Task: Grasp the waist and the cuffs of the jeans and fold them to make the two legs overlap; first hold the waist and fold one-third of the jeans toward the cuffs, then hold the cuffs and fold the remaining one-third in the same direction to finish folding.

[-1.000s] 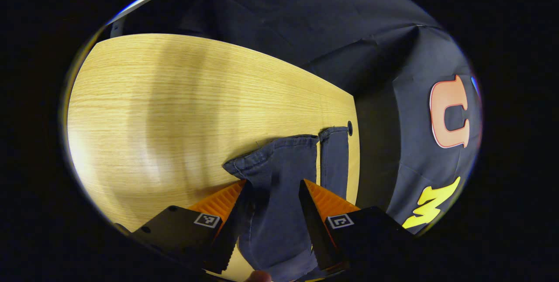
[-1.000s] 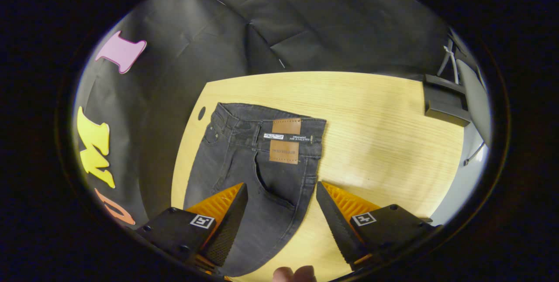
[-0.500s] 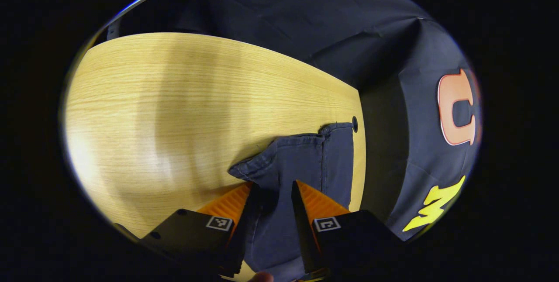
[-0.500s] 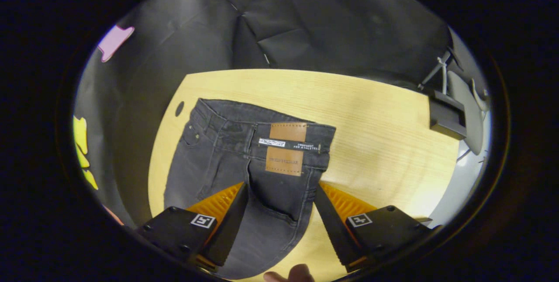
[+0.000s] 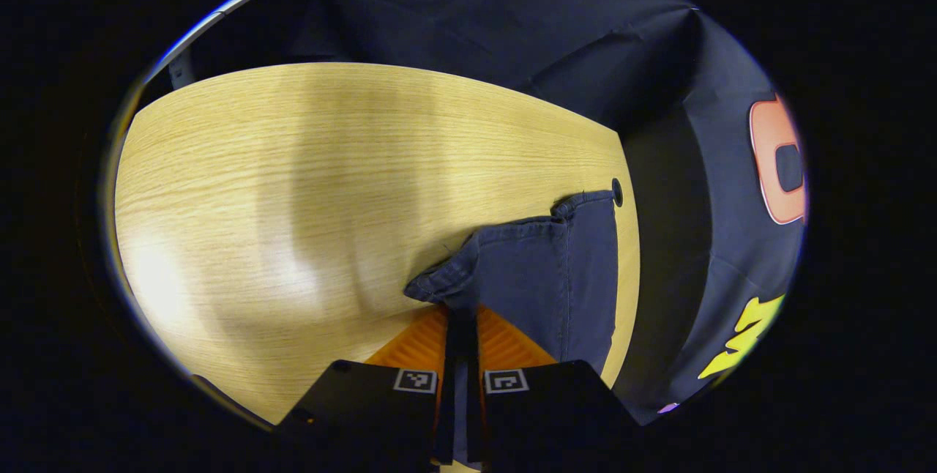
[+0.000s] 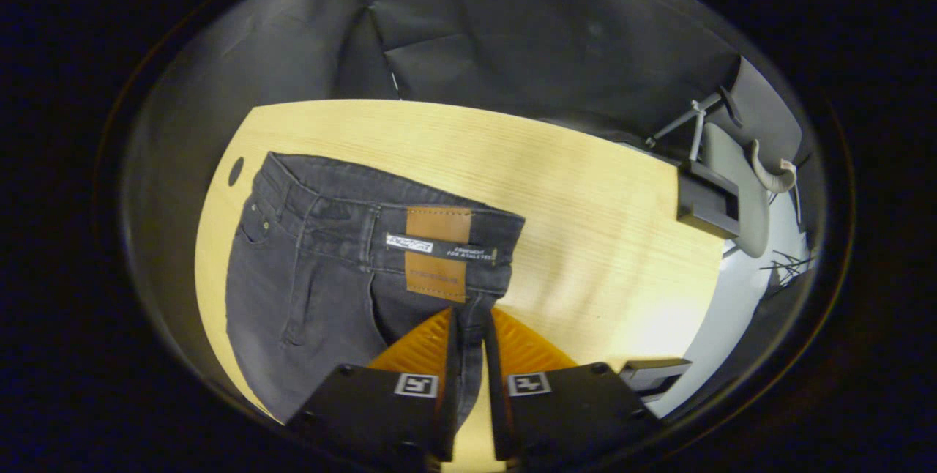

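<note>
- Left hand-held gripper (image 5: 461, 326) pinches the cuffs (image 5: 446, 284) of dark jeans (image 5: 542, 282) on the wooden counter (image 5: 293, 187).
- Right hand-held gripper (image 6: 472, 330) pinches the jeans below the waist (image 6: 366, 217).

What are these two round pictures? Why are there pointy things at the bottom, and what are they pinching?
A person holds a grabbing tool in each hand. Each tool has two fingers and a little camera looking along them, so each round picture is what one tool sees.

In the left gripper view, the left gripper has its fingers closed on a leg of the jeans near the cuffs. In the right gripper view, the right gripper has its fingers closed on the jeans' edge just below the waist, near a brown leather patch.

The jeans lie on a wooden table. A gray chair stands beyond it. Both tools are pinching cloth, ready to fold one leg over the other.
</note>
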